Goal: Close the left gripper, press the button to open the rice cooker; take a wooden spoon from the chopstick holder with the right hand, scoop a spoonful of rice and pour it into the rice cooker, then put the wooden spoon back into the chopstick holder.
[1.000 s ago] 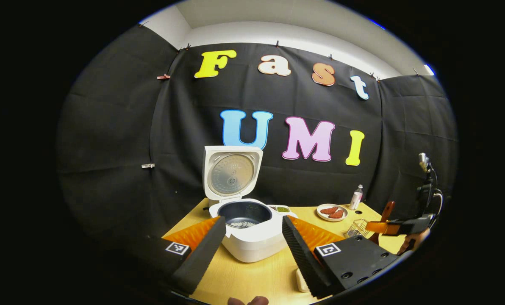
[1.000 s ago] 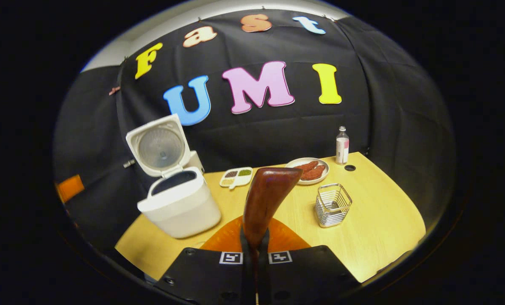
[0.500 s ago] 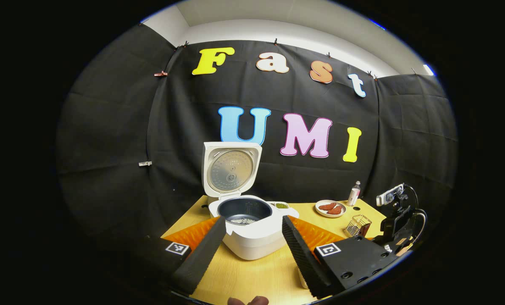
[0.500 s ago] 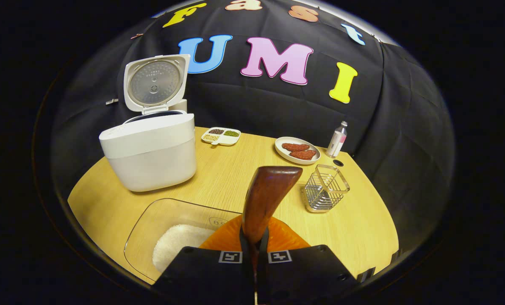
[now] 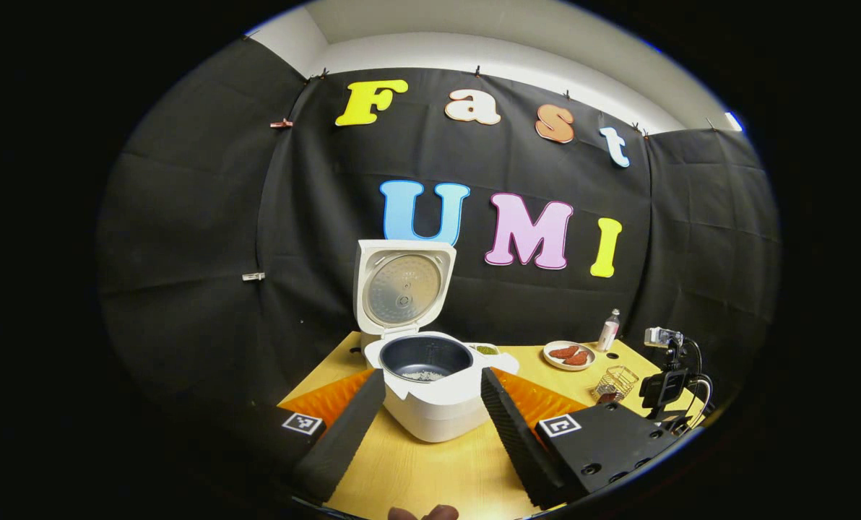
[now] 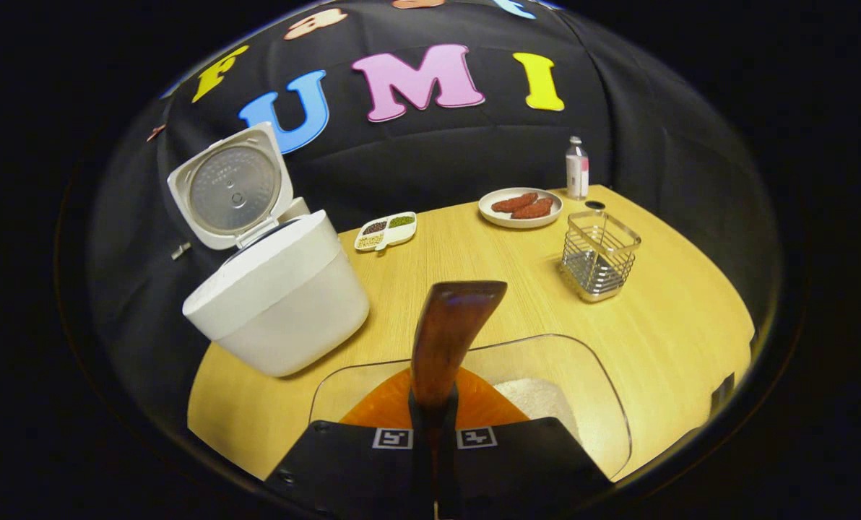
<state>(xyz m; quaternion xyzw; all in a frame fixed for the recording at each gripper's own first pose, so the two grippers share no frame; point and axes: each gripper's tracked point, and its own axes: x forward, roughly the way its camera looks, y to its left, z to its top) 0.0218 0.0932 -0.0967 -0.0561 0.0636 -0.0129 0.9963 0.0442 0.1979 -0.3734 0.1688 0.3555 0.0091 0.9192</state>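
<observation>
The white rice cooker (image 5: pixel 430 408) stands with its lid (image 5: pixel 404 289) up; a little rice lies in the dark inner pot (image 5: pixel 425 359). My left gripper (image 5: pixel 430 426) is open, held back from the cooker with nothing between its fingers. My right gripper (image 6: pixel 434 404) is shut on the handle of the wooden spoon (image 6: pixel 448 336), whose end points forward over the clear container of rice (image 6: pixel 546 393). The wire chopstick holder (image 6: pixel 599 254) stands farther off to the right. In the left gripper view the right gripper (image 5: pixel 665 390) hangs low beside the chopstick holder (image 5: pixel 618 380). The spoon's bowl is hidden.
A plate with reddish food (image 6: pixel 520 206), a small bottle (image 6: pixel 577 167) and a divided dish of grains (image 6: pixel 385 231) stand along the back of the wooden table (image 6: pixel 676 325). The cooker (image 6: pixel 279 303) is at the left. A fingertip (image 5: pixel 423 513) shows at the bottom edge.
My right gripper has swung with the spoon: the rice container now lies under and right of the spoon, the chopstick holder farther away. Seen from the left, it has dropped lower. Left gripper barely moved.
</observation>
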